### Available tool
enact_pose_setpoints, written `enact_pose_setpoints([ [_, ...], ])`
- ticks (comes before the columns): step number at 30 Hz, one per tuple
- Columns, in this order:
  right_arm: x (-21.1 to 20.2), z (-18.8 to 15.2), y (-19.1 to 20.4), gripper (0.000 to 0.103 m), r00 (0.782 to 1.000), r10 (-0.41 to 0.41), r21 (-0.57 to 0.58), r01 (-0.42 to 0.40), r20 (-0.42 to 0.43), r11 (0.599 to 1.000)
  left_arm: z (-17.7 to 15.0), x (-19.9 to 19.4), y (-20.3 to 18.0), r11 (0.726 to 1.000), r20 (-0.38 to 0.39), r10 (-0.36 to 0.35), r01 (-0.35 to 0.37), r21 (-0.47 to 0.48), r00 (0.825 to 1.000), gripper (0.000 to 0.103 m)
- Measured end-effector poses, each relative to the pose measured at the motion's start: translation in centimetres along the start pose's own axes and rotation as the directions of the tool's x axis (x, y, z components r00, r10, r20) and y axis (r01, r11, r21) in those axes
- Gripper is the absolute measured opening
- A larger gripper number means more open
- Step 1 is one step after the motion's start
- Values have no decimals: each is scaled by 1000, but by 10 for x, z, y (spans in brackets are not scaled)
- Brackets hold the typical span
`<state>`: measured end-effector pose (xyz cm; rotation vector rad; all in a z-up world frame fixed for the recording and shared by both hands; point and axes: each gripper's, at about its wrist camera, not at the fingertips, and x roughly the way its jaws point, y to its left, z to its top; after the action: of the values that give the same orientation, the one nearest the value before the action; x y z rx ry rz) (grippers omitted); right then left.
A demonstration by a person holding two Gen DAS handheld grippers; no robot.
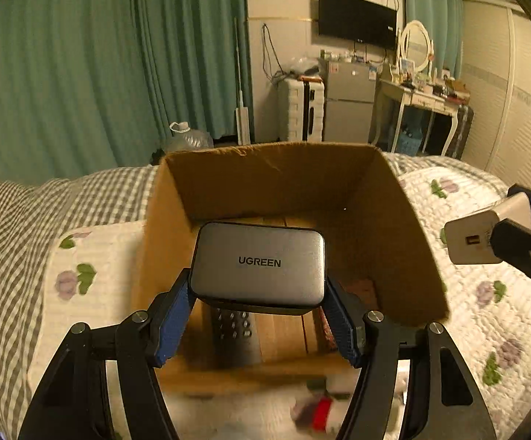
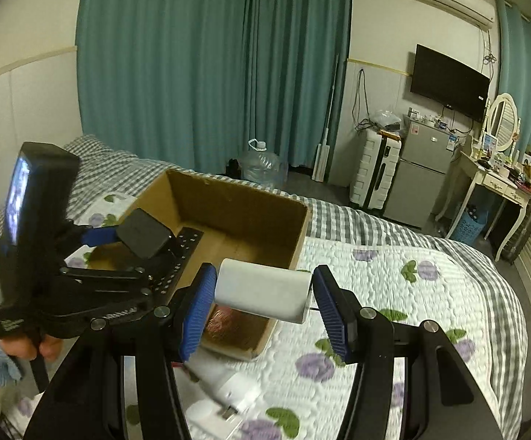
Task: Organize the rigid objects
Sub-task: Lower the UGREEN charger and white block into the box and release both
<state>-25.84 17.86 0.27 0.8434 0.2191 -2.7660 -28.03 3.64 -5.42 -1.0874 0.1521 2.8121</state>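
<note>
Chargers ride both claws: left claw (image 1: 258,315) grips the grey charger (image 1: 260,266) above the box (image 1: 404,220); right claw (image 2: 265,308) clasps the white charger (image 2: 263,295) beside it. Next: release inside.

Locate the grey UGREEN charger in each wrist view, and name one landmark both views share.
Left wrist view: the grey UGREEN charger sits at lower centre, clamped in the left gripper, above the open cardboard box.
Right wrist view: it appears dark at middle left, held over the box's near-left corner.
Shared landmark: the cardboard box on the bed.
</note>
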Motion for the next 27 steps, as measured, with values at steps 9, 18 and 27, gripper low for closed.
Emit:
enact_pose_setpoints([
  [9, 32, -7, -11, 55, 999, 14, 23, -13, -35, 1000, -1, 36, -10, 999, -30, 36, -35, 31, 999, 71],
  [18, 37, 24, 10, 54, 999, 46, 9, -46, 17, 999, 8, -5, 27, 998, 29, 46, -45, -53, 999, 71],
  [27, 110, 27, 30, 54, 995, 73, 30, -72, -66, 997, 6, -22, 47, 996, 49, 63, -60, -69, 997, 72],
])
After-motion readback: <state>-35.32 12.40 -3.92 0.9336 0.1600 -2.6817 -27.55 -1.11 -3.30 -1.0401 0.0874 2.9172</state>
